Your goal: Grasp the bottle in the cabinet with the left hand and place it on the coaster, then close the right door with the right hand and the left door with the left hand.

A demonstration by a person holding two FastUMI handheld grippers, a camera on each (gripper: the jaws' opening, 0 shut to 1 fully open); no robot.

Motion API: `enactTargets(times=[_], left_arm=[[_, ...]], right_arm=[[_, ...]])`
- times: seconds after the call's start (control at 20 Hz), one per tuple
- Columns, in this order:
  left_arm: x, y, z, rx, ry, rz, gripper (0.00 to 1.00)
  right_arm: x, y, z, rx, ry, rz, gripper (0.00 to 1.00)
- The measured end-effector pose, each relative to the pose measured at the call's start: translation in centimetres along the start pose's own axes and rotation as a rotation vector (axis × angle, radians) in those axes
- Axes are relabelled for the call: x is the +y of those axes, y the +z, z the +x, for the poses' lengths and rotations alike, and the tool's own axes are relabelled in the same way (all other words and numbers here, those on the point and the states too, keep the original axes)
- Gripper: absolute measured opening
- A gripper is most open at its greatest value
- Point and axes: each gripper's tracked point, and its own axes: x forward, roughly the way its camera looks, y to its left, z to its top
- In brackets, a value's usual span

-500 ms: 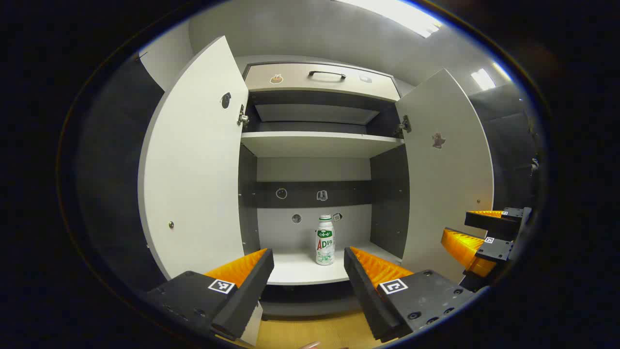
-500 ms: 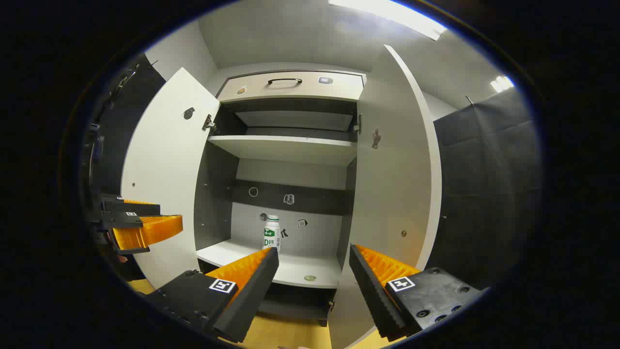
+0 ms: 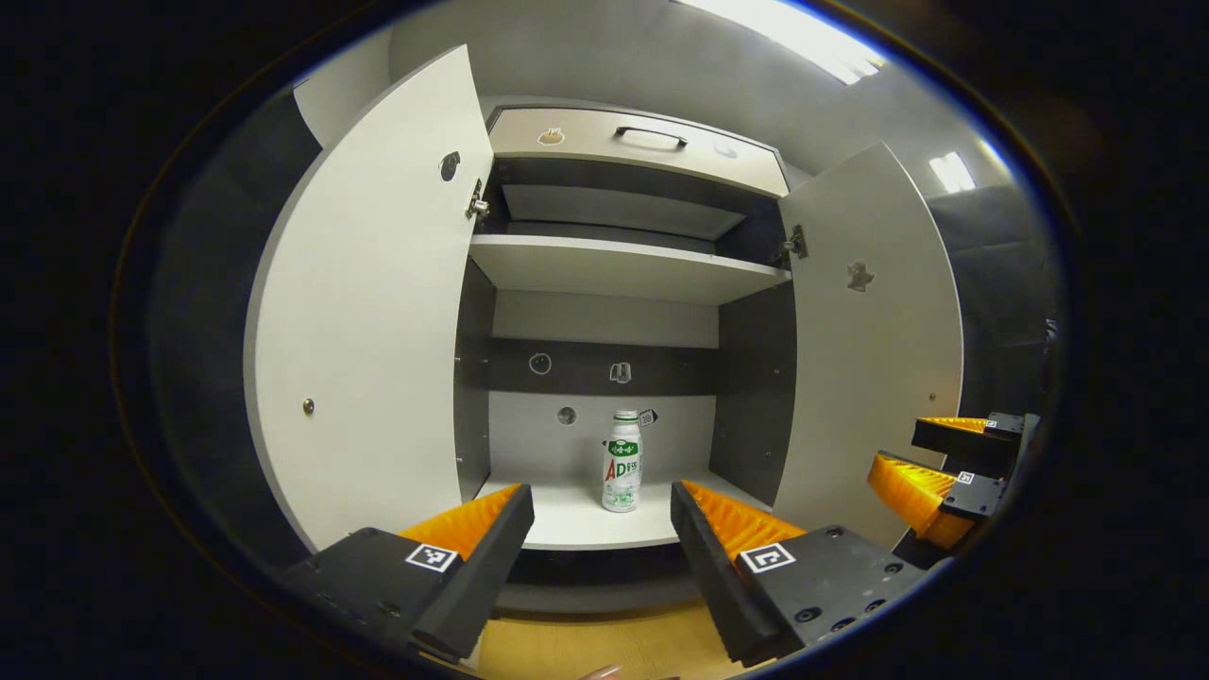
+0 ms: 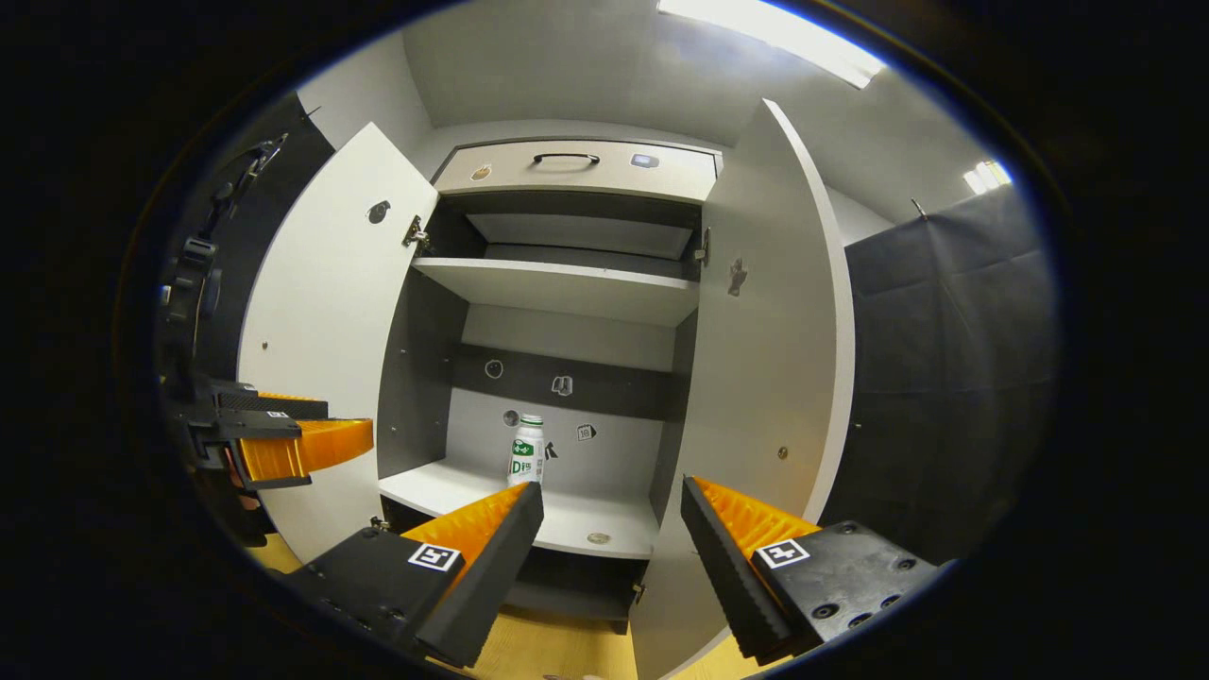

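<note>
the cabinet [image 3: 614, 269] is standing with both doors swung open. the bottle [image 3: 621, 461] is standing upright on the lower shelf [image 3: 567, 519], toward the back wall, clear of both grippers. the left gripper [image 3: 602, 515] is hovering in front of the shelf with its fingers spread wide and holding nothing; the bottle is showing between them, farther in. the right gripper [image 4: 612, 519] is also gaping wide and empty, sitting near the right door [image 4: 765, 359]. the left door [image 3: 368, 321] is hanging open
</note>
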Motion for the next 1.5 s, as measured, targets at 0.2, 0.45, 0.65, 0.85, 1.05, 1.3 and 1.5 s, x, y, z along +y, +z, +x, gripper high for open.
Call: enactTargets(times=[0.2,0.45,0.65,0.85,1.05,1.3,1.5], left_arm=[[-0.6,-0.2,0.5,0.003,-0.015,-0.011,0.93],[-0.9,-0.5,1.3,0.009,-0.017,0.001,0.93],[-1.5,-1.1,2.9,0.019,-0.033,0.001,0.93],[-2.0,-1.5,5.6,0.01,-0.051,0.02,0.93],[-2.2,-2.0,9.8,-0.001,-0.056,0.031,0.93],[-2.4,-3.4,15.5,0.004,-0.07,0.007,0.93],[-2.6,-5.2,20.0,0.019,-0.09,-0.02,0.93]], right_arm=[[-0.3,-0.5,0.2,0.014,-0.002,0.002,0.97],[-0.8,-0.7,0.5,0.014,-0.008,-0.006,0.98],[-1.2,-0.8,0.8,0.011,-0.012,-0.011,0.95],[-1.8,-0.9,1.0,0.002,-0.023,-0.03,0.95],[-2.2,-1.2,1.7,0.011,-0.041,-0.041,0.98],[-2.4,-1.8,2.6,0.02,-0.049,-0.055,0.95],[-2.0,-2.7,3.7,0.035,-0.044,-0.071,0.98]])
